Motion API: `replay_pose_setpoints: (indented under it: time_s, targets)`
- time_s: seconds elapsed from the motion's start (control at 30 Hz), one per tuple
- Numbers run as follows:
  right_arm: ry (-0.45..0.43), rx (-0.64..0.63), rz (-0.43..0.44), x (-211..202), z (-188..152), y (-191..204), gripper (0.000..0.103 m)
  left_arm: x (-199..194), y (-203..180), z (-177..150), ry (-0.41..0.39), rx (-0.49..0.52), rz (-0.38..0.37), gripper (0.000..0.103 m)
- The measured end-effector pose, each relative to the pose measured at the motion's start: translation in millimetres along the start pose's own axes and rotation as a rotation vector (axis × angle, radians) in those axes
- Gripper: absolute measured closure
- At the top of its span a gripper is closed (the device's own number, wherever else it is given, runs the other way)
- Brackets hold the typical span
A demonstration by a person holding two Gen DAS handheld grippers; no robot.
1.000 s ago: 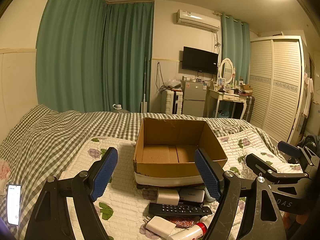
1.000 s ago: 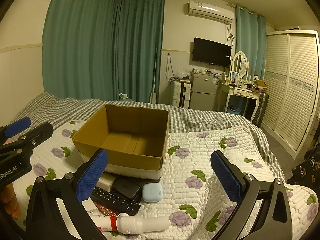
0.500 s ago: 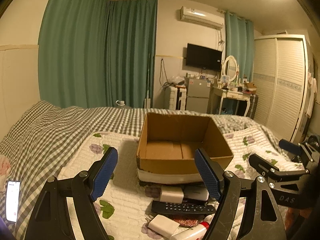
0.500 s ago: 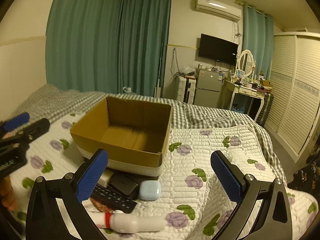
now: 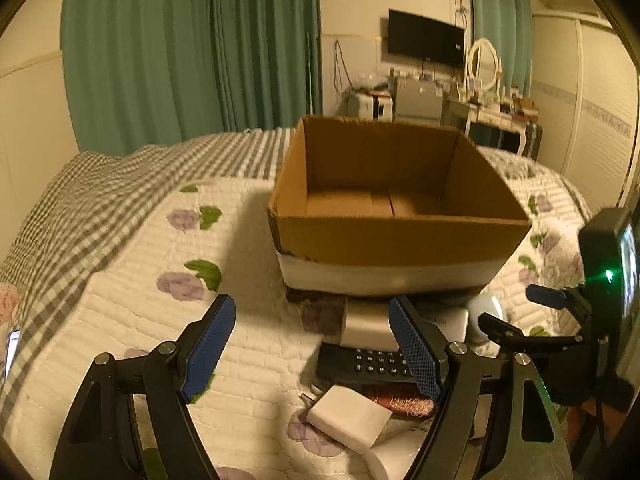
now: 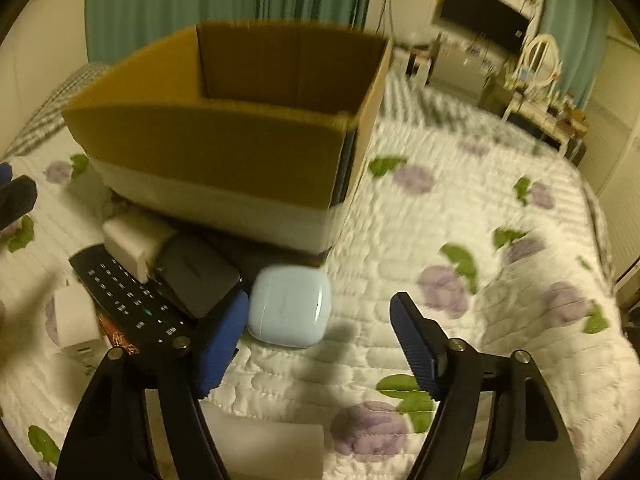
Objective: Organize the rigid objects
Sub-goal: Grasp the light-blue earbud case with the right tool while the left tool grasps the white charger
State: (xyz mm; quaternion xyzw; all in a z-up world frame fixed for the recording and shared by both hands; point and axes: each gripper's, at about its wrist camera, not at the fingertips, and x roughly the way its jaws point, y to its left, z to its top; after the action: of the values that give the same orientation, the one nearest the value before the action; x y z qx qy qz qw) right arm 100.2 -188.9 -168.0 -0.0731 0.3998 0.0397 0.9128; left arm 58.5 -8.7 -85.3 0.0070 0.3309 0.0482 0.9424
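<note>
An open, empty cardboard box (image 5: 396, 236) (image 6: 224, 148) sits on the flowered quilt. In front of it lies a pile: a black remote (image 5: 360, 362) (image 6: 128, 300), a white charger block (image 5: 348, 416), a white box (image 6: 136, 240), a dark case (image 6: 196, 276) and a pale blue earbud case (image 6: 290, 306). My left gripper (image 5: 312, 356) is open, low over the quilt just before the pile. My right gripper (image 6: 320, 336) is open, its jaws on either side of the earbud case, just short of it.
A white tube (image 6: 264, 448) lies under my right gripper. A phone (image 5: 11, 352) lies at the bed's left edge. Grey checked bedding (image 5: 100, 200) covers the far left. A wardrobe (image 5: 592, 120) and dresser (image 5: 500, 116) stand beyond the bed.
Both grippers have dropped and moved forward toward the pile and box. My right gripper has closed in on the earbud case. Both stay open.
</note>
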Motion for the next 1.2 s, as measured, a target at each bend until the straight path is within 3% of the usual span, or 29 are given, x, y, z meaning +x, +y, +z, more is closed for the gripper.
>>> replay_pose_setpoints:
  time_s: [0.13, 0.2, 0.33, 0.37, 0.5, 0.6, 0.83, 0.97, 1.1, 1.2]
  targets:
    - [0.041, 0.001, 0.025, 16.7, 0.2, -0.3, 0.035, 11.8, -6.3, -5.0, 0.05, 0.019, -0.006, 0.021]
    - [0.048, 0.023, 0.07, 18.1, 1.1, -3.8, 0.052, 20.0, -7.5, -7.8, 0.077, 0.026, -0.014, 0.021]
    - [0.003, 0.021, 0.048, 2.1, -0.6, -9.3, 0.056, 30.6, -13.6, -13.9, 0.115, 0.046, -0.026, 0.021]
    - [-0.01, 0.027, 0.05, -2.7, 0.0, -11.8, 0.072, 33.4, -15.6, -15.1, 0.125, 0.055, -0.027, 0.021]
    - [-0.035, 0.05, 0.062, -13.3, 0.1, -21.8, 0.08, 46.6, -24.4, -17.7, 0.166, 0.066, -0.059, 0.021]
    - [-0.005, 0.05, 0.081, -4.5, 0.4, -23.0, 0.086, 60.1, -29.8, -17.3, 0.199, 0.075, -0.062, 0.021]
    - [0.022, 0.093, 0.11, 2.0, 2.4, -27.8, 0.085, 83.7, -32.7, -18.0, 0.256, 0.079, -0.071, 0.021]
    - [0.031, 0.085, 0.111, 6.3, 1.9, -26.6, 0.058, 83.8, -32.5, -15.8, 0.24, 0.088, -0.088, 0.024]
    - [0.046, 0.063, 0.106, 11.0, -0.2, -21.6, 0.056, 81.0, -29.1, -11.8, 0.243, 0.084, -0.092, 0.025]
    - [0.063, 0.053, 0.111, 13.8, -2.3, -14.5, 0.048, 80.9, -24.7, -10.1, 0.243, 0.081, -0.106, 0.034]
